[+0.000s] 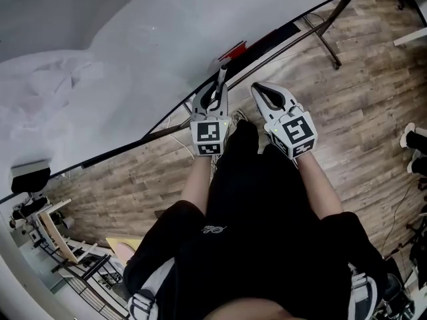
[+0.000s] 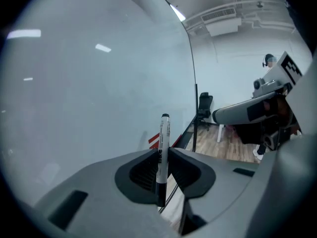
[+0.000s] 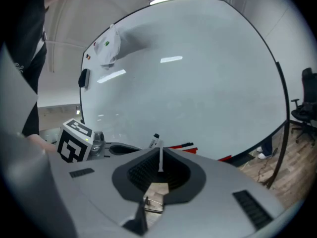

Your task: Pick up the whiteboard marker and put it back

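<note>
White-barrelled marker (image 2: 164, 133) is sticking up at twelve o'clock from the clenched left gripper (image 2: 162, 155), pinched near its black end, so it is probably risking pivoting loose; the right gripper (image 3: 159, 155) is resting shut, empty.

A large whiteboard (image 1: 100, 79) on a black stand (image 1: 327, 42) rises from a wood-plank floor (image 1: 360, 79), with a red item (image 1: 233, 49) on its ledge, a black office chair (image 2: 204, 107) beyond its far end and someone's shoes (image 1: 413, 139) nearby.
</note>
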`<action>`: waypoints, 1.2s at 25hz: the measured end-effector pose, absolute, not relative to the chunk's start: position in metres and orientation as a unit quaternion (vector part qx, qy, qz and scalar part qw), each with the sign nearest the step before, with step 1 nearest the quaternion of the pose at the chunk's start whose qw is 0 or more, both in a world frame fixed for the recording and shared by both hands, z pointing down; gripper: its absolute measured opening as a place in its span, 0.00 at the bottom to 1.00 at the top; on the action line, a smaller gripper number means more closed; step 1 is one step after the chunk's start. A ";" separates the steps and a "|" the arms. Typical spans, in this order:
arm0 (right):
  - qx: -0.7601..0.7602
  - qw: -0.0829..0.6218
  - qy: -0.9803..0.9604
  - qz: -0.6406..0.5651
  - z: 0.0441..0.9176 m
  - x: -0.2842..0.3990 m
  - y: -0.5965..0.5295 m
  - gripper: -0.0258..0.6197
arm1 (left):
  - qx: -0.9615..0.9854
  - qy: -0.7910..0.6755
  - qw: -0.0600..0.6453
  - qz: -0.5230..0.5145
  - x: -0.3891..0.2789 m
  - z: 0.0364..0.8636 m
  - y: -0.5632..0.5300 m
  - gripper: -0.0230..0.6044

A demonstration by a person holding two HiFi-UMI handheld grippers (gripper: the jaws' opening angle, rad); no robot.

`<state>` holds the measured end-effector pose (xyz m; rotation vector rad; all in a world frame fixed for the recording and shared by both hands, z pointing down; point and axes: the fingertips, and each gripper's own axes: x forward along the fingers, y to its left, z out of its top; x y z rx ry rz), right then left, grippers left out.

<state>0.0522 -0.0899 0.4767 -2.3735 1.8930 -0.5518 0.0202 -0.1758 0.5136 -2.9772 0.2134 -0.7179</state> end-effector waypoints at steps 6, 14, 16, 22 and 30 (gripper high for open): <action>-0.742 0.052 0.651 -0.151 0.449 0.041 -0.096 0.05 | -0.988 0.032 0.022 -0.147 0.016 0.480 -0.147 0.15; -0.721 0.074 0.671 -0.157 0.436 0.024 -0.097 0.22 | -0.996 -0.004 0.006 -0.091 0.007 0.455 -0.110 0.15; -0.719 0.074 0.673 -0.158 0.436 0.025 -0.093 0.23 | -0.996 -0.009 0.006 -0.086 0.008 0.453 -0.103 0.15; -0.720 0.080 0.670 -0.162 0.437 0.030 -0.080 0.22 | -0.996 -0.028 0.009 -0.079 0.015 0.452 -0.079 0.15; -0.725 0.085 0.665 -0.157 0.430 0.040 -0.051 0.15 | -0.996 -0.047 0.002 -0.070 0.029 0.441 -0.045 0.15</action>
